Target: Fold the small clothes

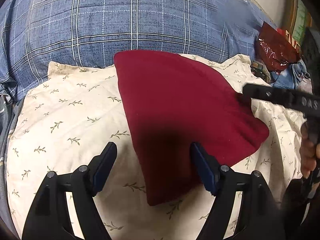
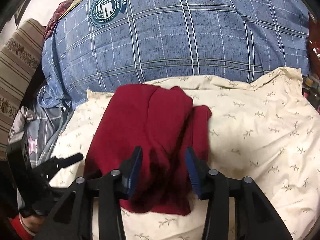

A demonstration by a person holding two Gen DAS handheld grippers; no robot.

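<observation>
A dark red folded garment (image 1: 180, 104) lies on a cream leaf-print sheet (image 1: 70, 110), one layer lapped over another (image 2: 152, 120). My left gripper (image 1: 153, 146) stands open over the garment's near corner; its right finger rests by the cloth and its left finger is over bare sheet. My right gripper (image 2: 163, 149) hangs just above the garment's near end with its blue pads apart. Red cloth shows in the gap, and the pads do not press it. From the left wrist view, the right gripper's finger (image 1: 260, 93) reaches the garment's right edge.
A blue plaid duvet (image 2: 180, 40) bulges behind the cream sheet (image 2: 250, 130). At the far right lie a shiny red bag (image 1: 274, 48) and blue denim clothes (image 1: 290, 76). A striped cushion (image 2: 18, 60) stands at the left. A hand (image 1: 308, 150) holds the right gripper.
</observation>
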